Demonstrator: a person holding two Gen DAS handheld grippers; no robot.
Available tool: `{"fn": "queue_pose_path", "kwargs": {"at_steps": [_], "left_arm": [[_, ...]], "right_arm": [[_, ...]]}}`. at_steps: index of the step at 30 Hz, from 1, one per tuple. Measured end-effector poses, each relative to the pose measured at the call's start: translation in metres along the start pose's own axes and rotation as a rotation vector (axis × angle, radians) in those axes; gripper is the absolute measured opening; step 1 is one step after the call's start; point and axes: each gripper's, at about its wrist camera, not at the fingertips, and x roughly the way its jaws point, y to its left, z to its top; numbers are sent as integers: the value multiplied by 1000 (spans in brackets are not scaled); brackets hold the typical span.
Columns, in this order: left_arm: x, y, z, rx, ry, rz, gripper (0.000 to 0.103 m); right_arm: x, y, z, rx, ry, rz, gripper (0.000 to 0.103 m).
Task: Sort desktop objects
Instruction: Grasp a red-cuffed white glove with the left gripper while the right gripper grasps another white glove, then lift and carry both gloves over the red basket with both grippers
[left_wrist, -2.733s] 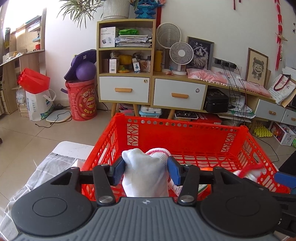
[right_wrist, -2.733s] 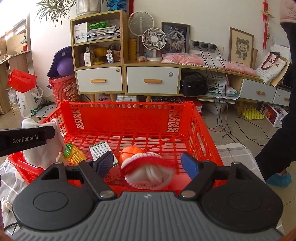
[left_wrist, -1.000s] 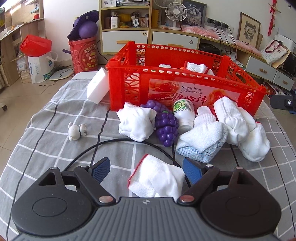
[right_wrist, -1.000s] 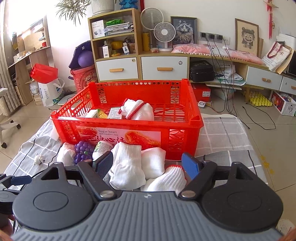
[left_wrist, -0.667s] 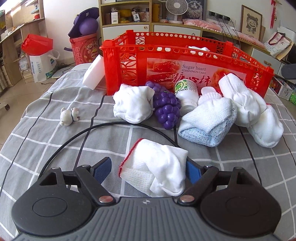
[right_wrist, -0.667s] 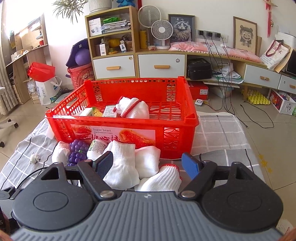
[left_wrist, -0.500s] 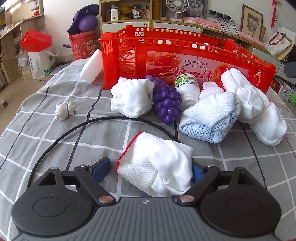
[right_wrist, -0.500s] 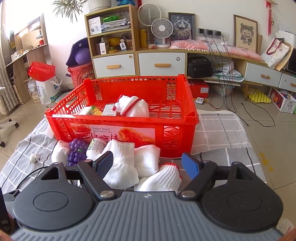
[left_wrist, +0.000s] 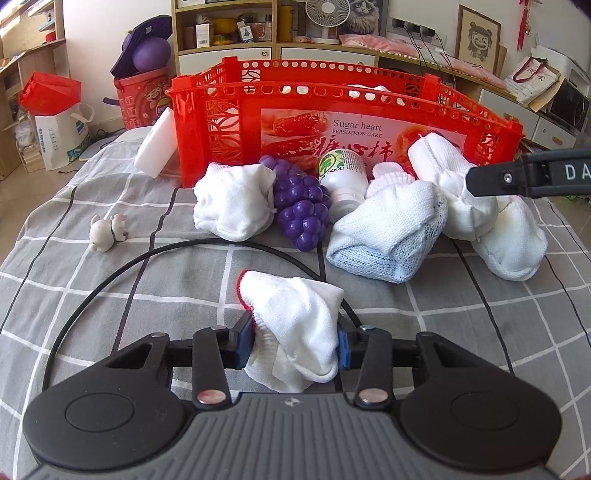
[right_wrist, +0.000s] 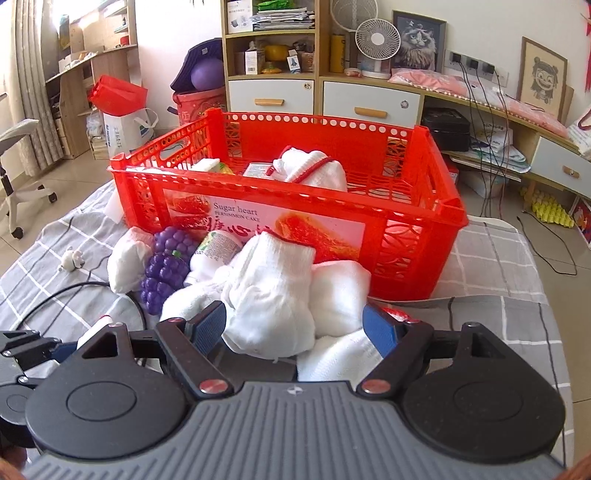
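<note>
With a few items already in the red basket (right_wrist: 406, 206) ahead, we have our left gripper (left_wrist: 293, 345) clamped on a red-trimmed sock (left_wrist: 295, 328) while our right gripper (right_wrist: 295, 328) hangs spread over the remaining sock pile (right_wrist: 273, 295).

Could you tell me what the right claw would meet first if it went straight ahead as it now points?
Probably the white sock bundle lying between the open right claw, with the red crate behind it.

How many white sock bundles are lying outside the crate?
5: held bundle in left gripper; left bundle beside grapes; blue-cuffed bundle; crate-side bundle; far-right bundle. Others may be hidden.
</note>
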Motion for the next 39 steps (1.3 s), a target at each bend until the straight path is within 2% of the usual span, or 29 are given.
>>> {"fn": "queue_pose_path", "kwargs": {"at_steps": [2, 5, 8, 9, 10, 13, 22, 27, 39], "left_arm": [[-1, 2, 1, -5, 1, -2, 40], [-2, 4, 5, -15, 4, 10, 40], [-5, 9, 10, -38, -2, 8, 40], [-6, 9, 11, -40, -7, 11, 40], [-7, 10, 12, -41, -12, 11, 40], [-8, 9, 15, -43, -21, 4, 40], [-17, 7, 23, -40, -71, 11, 36], [-25, 5, 32, -42, -116, 38, 35], [-40, -4, 79, -31, -214, 81, 34]], "right_arm": [[12, 3, 5, 21, 12, -1, 79], [32, 3, 6, 57, 84, -16, 78], [37, -1, 6, 115, 81, 4, 76], [38, -2, 7, 121, 93, 19, 60], [38, -2, 7, 127, 108, 25, 48], [34, 3, 4, 81, 107, -3, 36], [-9, 12, 18, -20, 2, -63, 36], [-30, 21, 22, -88, -41, -126, 36], [-55, 11, 29, -48, -97, -164, 36]]}}
